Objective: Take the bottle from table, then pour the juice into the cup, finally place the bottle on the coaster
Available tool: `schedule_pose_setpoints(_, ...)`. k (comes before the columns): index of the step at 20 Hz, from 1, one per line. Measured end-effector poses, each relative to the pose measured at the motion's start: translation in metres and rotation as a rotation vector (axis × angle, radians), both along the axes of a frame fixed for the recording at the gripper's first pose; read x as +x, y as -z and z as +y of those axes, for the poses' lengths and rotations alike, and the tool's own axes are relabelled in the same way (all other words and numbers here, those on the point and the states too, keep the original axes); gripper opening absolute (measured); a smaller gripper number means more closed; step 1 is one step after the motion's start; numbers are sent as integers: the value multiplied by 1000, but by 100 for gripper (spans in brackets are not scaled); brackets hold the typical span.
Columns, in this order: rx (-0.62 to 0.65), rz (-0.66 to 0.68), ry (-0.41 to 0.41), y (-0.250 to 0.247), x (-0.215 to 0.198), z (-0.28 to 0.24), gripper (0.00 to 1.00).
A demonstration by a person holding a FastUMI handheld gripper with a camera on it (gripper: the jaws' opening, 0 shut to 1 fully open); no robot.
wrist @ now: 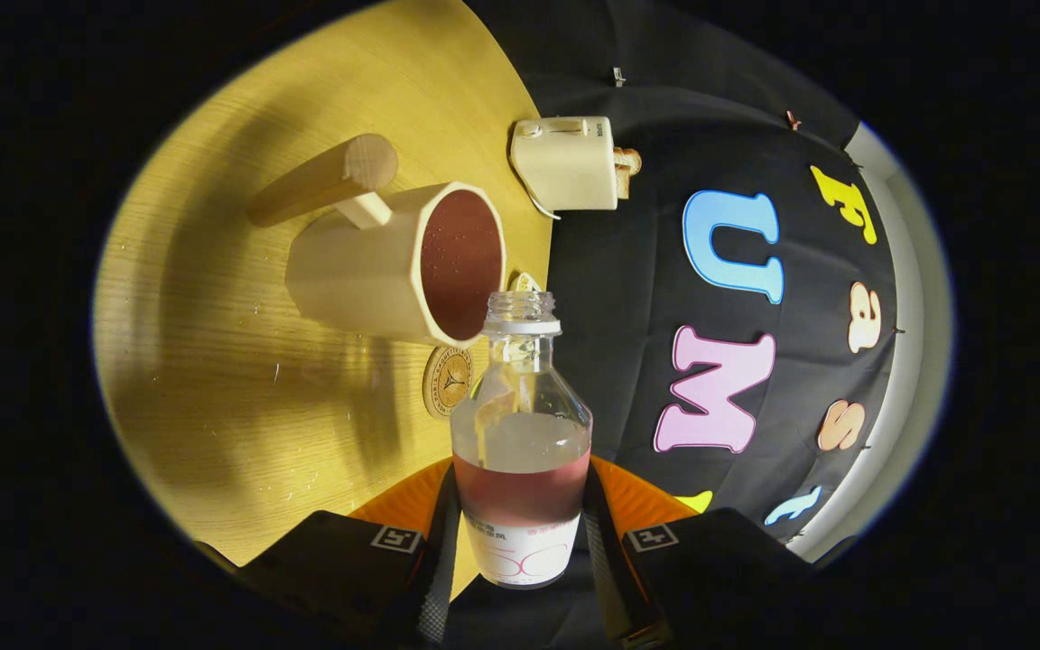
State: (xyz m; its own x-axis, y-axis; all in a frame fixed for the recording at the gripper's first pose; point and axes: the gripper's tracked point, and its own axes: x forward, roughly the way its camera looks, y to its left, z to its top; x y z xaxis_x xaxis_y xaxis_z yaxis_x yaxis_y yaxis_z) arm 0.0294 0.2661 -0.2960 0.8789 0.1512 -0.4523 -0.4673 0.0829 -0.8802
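Note:
My gripper (520, 542) is shut on a clear uncapped bottle (520, 433) holding pinkish-red juice; both fingers press on its labelled lower body. The view is rolled to one side, so the table appears tilted. Just beyond the bottle's open mouth stands a cream cup (394, 266) with a wooden handle, and dark red juice shows inside it. A round wooden coaster (446, 381) lies on the table beside the cup's base, between the cup and the bottle.
The wooden table (213, 379) has scattered droplets on it. A cream toaster (567, 162) with bread in it stands at the table's far edge, beyond the cup. A small yellowish thing (524, 282) peeks from behind the bottle's neck.

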Motion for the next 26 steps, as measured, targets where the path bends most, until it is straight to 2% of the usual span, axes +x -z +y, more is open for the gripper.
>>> schedule_pose_setpoints(13, -105, -30, -47, -5, 7, 1, 67)
schedule_pose_setpoints(26, -155, -62, -92, -8, 19, 3, 67)
